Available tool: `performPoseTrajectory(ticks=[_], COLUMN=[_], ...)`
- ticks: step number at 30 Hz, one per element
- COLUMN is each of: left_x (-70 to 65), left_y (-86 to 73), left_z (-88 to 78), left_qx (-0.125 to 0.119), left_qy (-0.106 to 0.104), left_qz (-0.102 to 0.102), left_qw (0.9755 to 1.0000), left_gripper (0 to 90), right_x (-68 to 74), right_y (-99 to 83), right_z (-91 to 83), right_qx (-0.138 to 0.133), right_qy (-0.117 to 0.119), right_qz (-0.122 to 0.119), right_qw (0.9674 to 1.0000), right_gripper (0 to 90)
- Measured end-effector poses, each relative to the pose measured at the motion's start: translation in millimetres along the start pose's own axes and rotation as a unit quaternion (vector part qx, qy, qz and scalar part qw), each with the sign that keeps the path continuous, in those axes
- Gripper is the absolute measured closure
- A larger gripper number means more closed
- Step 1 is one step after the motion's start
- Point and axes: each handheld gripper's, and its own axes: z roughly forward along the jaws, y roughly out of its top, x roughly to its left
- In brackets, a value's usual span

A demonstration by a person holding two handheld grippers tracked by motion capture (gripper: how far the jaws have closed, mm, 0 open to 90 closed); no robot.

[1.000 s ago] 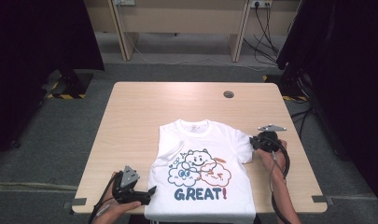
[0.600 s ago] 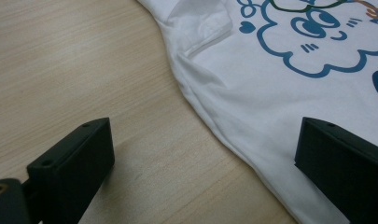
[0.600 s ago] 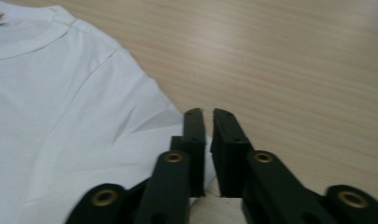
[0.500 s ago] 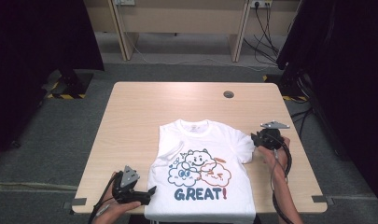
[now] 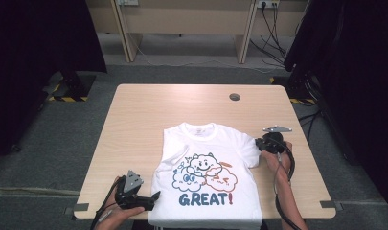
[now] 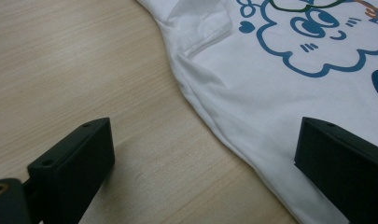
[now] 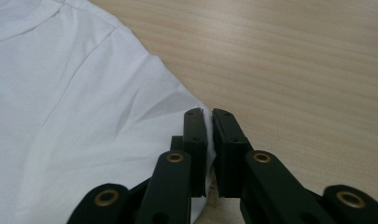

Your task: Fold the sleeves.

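Observation:
A white T-shirt (image 5: 206, 143) with cartoon clouds and the word GREAT! lies flat, front up, on the wooden table (image 5: 158, 110). My left gripper (image 5: 153, 199) rests at the table's near edge beside the shirt's lower left side. In the left gripper view its jaws (image 6: 205, 154) stand wide open, one over bare wood, the other over the shirt's edge (image 6: 270, 93). My right gripper (image 5: 259, 143) is at the shirt's right sleeve. Its jaws (image 7: 209, 116) have just been closing and are shut on the sleeve's edge (image 7: 84, 116), with white cloth pinched between them.
A round cable hole (image 5: 234, 97) sits in the tabletop at the far right. Bare wood lies behind the shirt and to both sides. Beyond the table are desk legs (image 5: 127, 28), floor cables (image 5: 273, 28) and dark curtains (image 5: 38, 43).

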Motion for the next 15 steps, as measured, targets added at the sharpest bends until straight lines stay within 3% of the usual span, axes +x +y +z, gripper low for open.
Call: performPoseTrajectory(ticks=[6, 15], left_x=[0.0, 0.0], left_y=[0.0, 0.0], left_z=[0.0, 0.0], left_qx=[0.000, 0.000], left_qy=[0.000, 0.000], left_qz=[0.000, 0.000], left_qw=[1.0000, 1.0000], left_gripper=[3.8, 3.9], right_x=[8.5, 38.1], right_y=[9.7, 31.7], right_z=[-9.7, -30.7], right_qx=[-0.028, -0.067], right_qy=[-0.003, 0.022], right_qz=[-0.008, -0.052], right_qw=[0.9996, 0.9962], right_gripper=[86.3, 86.2])
